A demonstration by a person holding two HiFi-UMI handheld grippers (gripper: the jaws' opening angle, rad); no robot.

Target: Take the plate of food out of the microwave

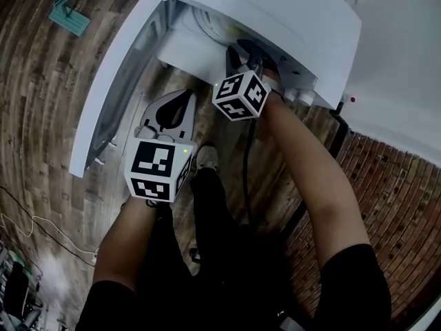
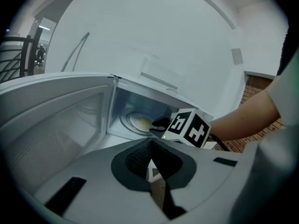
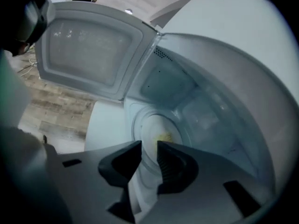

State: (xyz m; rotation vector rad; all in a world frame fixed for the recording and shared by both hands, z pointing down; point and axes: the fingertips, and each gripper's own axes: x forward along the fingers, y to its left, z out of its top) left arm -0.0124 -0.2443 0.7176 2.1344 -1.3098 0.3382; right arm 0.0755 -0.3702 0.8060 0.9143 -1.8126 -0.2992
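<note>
The white microwave (image 1: 289, 19) stands with its door (image 1: 114, 88) swung wide to the left. Inside, a pale plate with a yellow dab of food (image 3: 161, 135) rests on the round turntable (image 2: 135, 122). My right gripper (image 3: 149, 158) reaches into the cavity; its jaws stand apart, open, with the plate's near edge showing in the gap between them. In the head view the right gripper (image 1: 247, 54) is at the microwave's mouth. My left gripper (image 2: 150, 158) is shut on nothing and hangs outside, in front of the open door (image 2: 56, 120), below and left of the right one.
The open door (image 3: 88, 50) blocks the left side. A red brick wall (image 1: 393, 185) runs along the right. Wood-pattern floor (image 1: 41, 102) lies below, with a teal object (image 1: 69, 16) at the far left and thin cables (image 1: 41, 226) near my feet.
</note>
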